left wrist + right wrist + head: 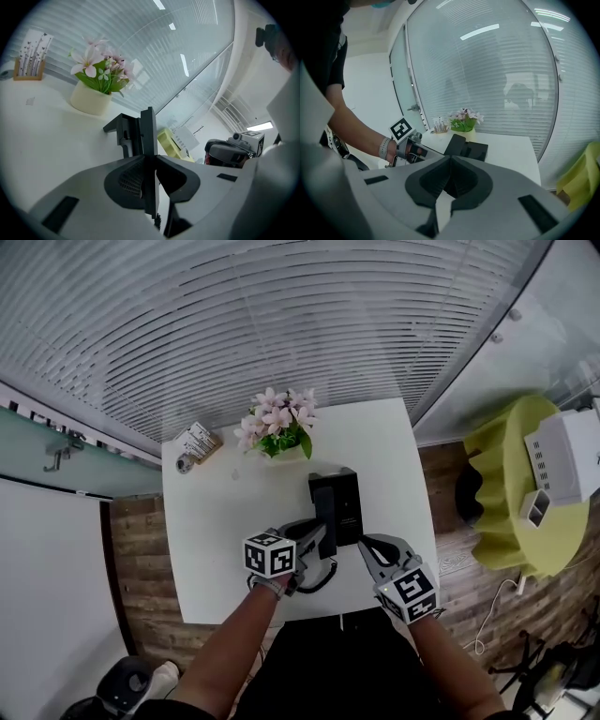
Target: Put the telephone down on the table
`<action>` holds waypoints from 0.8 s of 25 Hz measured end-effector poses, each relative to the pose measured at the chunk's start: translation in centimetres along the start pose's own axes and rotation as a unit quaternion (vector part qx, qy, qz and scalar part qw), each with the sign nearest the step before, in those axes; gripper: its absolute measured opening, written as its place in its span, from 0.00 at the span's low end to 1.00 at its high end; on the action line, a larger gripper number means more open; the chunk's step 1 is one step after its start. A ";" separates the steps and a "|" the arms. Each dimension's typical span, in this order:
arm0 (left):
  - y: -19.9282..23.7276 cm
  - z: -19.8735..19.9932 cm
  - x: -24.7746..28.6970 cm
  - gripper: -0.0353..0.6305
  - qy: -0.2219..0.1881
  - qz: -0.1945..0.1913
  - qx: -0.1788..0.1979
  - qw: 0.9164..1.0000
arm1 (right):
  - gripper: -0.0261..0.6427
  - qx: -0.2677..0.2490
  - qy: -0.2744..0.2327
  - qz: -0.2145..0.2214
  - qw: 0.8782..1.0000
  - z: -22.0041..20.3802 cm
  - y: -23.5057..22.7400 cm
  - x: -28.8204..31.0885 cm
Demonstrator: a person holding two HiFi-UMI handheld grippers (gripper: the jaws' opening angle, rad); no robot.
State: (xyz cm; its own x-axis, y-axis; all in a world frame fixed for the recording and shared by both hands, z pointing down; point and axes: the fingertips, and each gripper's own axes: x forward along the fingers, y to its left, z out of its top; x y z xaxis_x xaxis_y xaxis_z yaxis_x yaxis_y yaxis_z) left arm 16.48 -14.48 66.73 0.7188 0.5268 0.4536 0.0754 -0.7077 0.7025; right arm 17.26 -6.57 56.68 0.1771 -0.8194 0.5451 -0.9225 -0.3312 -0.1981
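The left hand-held gripper (pixel 314 542) is clenched on the handset (pixel 149 140), edge-on near the front of the bench (pixel 216 512). The telephone (pixel 336 505) sits just beyond. The right hand-held gripper (pixel 366 547) is clenched, empty.

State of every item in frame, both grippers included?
Left gripper: shut on the handset.
Right gripper: shut, empty.
Handset: off the phone base, clamped edge-on.
Phone base: on the table, no handset on it.
Flower pot: upright on the table.
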 end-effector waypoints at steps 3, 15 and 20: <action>-1.0 0.1 -0.9 0.17 -0.011 0.002 -0.004 1.000 | 0.07 -0.006 -0.007 0.007 1.000 0.2 0.4 -0.5; -5.7 1.0 -4.2 0.17 -0.054 0.031 0.007 0.998 | 0.07 -0.037 -0.038 0.044 0.998 2.4 1.5 -2.5; -7.4 1.5 -5.2 0.17 -0.080 0.048 0.013 0.996 | 0.07 -0.052 -0.051 0.067 0.995 3.3 2.1 -3.2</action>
State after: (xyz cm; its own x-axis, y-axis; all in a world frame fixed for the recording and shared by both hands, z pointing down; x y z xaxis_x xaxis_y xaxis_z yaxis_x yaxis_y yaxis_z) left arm 13.19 -12.70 58.34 0.8238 0.3770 0.4233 0.0182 -0.7640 0.6450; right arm 15.86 -6.17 51.82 0.0793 -0.8977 0.4333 -0.9697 -0.1702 -0.1751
